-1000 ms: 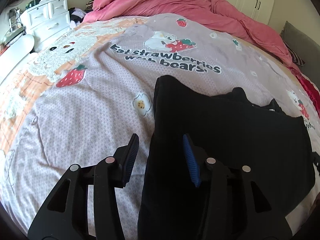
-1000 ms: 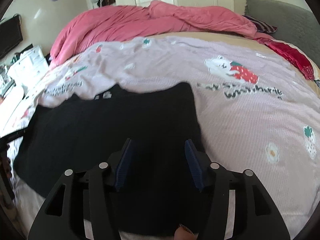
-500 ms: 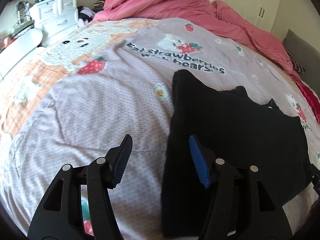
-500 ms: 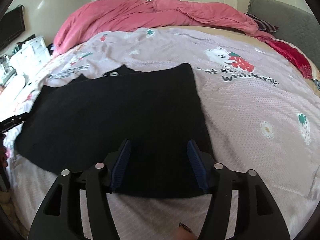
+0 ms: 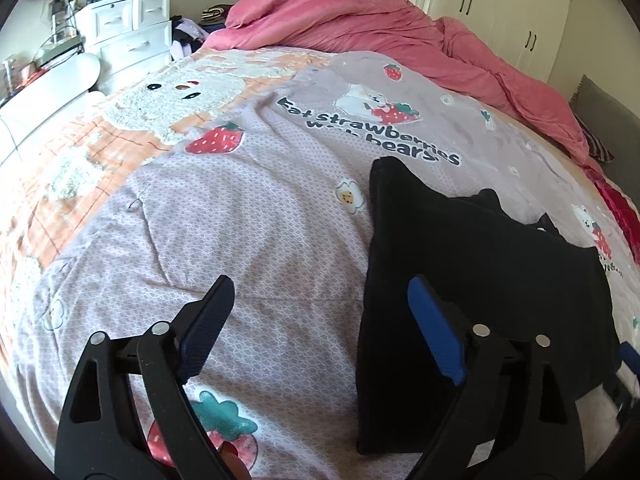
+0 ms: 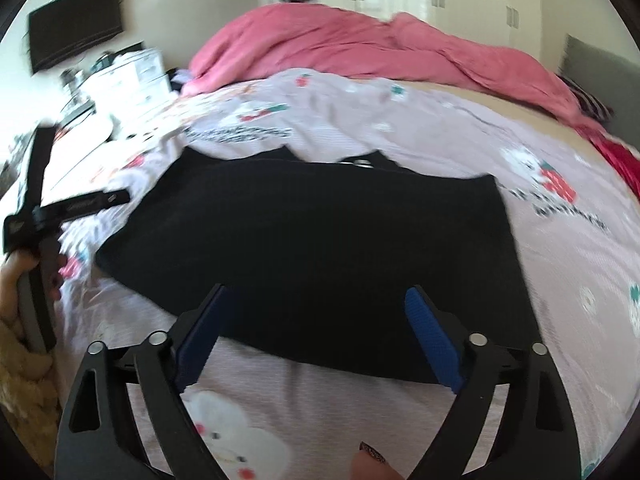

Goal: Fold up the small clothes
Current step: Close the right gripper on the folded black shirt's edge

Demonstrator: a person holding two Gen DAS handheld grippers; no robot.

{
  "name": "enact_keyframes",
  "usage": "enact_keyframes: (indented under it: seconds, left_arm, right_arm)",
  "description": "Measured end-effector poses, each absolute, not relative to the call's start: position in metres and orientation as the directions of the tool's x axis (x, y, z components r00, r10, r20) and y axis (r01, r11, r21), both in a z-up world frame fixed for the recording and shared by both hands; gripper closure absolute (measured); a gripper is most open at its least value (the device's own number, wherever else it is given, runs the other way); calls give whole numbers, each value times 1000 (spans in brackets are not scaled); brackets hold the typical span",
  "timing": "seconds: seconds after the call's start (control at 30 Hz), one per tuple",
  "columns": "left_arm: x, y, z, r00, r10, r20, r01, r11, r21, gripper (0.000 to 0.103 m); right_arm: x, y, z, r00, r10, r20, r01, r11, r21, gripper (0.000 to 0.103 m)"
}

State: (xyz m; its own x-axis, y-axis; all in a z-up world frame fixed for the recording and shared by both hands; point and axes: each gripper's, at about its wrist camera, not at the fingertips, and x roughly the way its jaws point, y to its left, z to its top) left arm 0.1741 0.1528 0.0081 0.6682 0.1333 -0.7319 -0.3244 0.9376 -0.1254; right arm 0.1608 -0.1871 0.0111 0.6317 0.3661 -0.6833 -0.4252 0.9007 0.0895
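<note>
A black garment (image 5: 472, 280) (image 6: 320, 248) lies folded flat on the lilac strawberry-and-bear bedspread (image 5: 240, 216) (image 6: 560, 264). My left gripper (image 5: 320, 296) hovers over the bedspread beside the garment's left edge; its jaws are opening wide and nothing is between them. My right gripper (image 6: 316, 304) hangs just off the garment's near edge, jaws also opening, with no cloth pinched. The left gripper (image 6: 80, 208) and the hand (image 6: 16, 280) that holds it show at the left edge of the right wrist view.
A crumpled pink duvet (image 5: 380, 28) (image 6: 360, 52) is heaped along the far side of the bed. White drawers (image 5: 128, 36) stand beyond the left edge, a grey headboard (image 5: 600, 108) at right, white wardrobes (image 5: 500, 4) behind, and a dark screen (image 6: 76, 24) on the wall.
Both grippers opened wide and let go of the black garment, which now lies flat. Both drew back: the left slid off its left edge, the right past its near edge.
</note>
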Motion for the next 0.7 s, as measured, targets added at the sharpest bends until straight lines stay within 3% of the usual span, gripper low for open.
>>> enact_keyframes:
  seconds: [0.23,0.5,0.7]
  left_arm:
    - [174,164,9,668,163,-726,-363,923,-126,10]
    - [175,176,5,643,190,-742,-397,911,-110,10]
    - [178,181,4,634,189,-750,-399,911,-107,10]
  right_arm:
    - [144,-131,6,599,412,-687,-554,833,17,10]
    - [132,-62,-8,561,420,-713,-668,739,-90,9]
    - [130,-19,-26,618,337,-710,-683,678,-273,8]
